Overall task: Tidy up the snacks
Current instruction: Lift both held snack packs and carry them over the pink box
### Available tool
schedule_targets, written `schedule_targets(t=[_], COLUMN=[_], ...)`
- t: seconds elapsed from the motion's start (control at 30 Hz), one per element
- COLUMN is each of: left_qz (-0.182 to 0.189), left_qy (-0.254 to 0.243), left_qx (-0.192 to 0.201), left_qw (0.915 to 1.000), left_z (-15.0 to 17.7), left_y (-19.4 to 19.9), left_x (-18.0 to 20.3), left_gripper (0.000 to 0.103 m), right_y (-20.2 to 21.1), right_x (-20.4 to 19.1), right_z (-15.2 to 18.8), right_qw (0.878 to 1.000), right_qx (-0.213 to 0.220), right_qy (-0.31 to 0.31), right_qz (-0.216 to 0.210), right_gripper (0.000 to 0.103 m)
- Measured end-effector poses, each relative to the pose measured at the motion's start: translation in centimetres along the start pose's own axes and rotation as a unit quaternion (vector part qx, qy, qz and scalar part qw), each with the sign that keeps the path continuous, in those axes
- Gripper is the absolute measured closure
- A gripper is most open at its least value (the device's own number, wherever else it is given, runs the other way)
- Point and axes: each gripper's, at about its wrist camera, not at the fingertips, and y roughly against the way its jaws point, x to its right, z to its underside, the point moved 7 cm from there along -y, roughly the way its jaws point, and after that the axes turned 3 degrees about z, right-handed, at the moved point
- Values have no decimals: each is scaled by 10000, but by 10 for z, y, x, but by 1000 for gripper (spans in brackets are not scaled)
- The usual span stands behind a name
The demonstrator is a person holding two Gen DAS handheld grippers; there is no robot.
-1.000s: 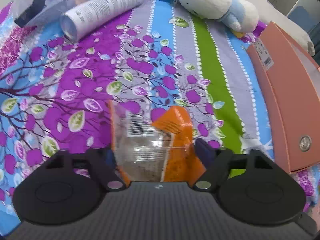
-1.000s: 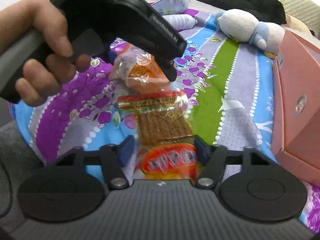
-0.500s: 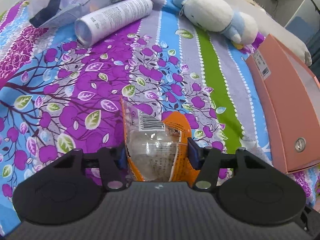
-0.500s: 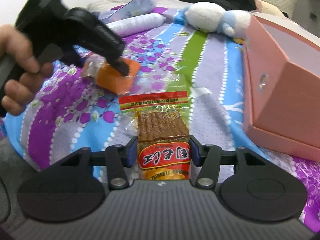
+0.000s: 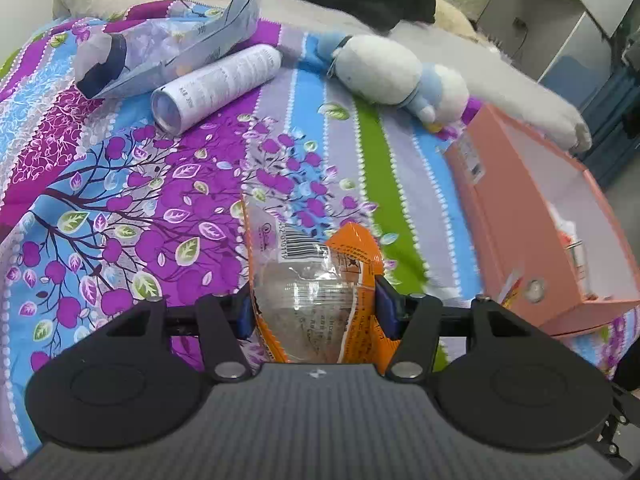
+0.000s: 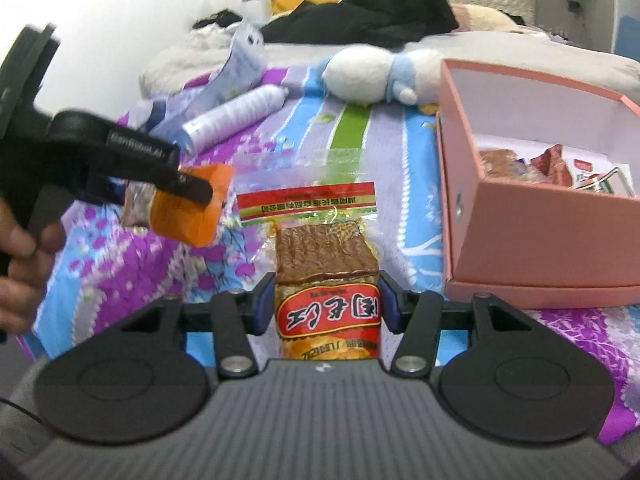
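Left gripper jaws clamp an orange-and-clear plastic snack bag; right gripper jaws grip a red-labelled clear snack packet beside the pink cardboard box.

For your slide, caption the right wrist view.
Right gripper holds a red snack packet beside the pink box.
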Motion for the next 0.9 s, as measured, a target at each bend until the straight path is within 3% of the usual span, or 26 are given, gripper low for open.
schedule_targets(t=[0.43, 0.67, 0.9], left_qz=[387, 683, 1129], left_qy=[-377, -467, -767], left_qx=[69, 141, -26], left_qw=[9985, 9965, 9906], left_z=[10, 13, 30], left_y=[42, 60, 67], left_x=[55, 82, 125], left_gripper=[41, 41, 41], right_y=[40, 71, 99], right_x=[18, 43, 77], right_z=[-29, -29, -15], right_qw=[9979, 9944, 9893], right_qx=[413, 602, 640], right_qy=[-411, -689, -926], right_qz=[273, 519, 924], right_gripper=[49, 49, 49])
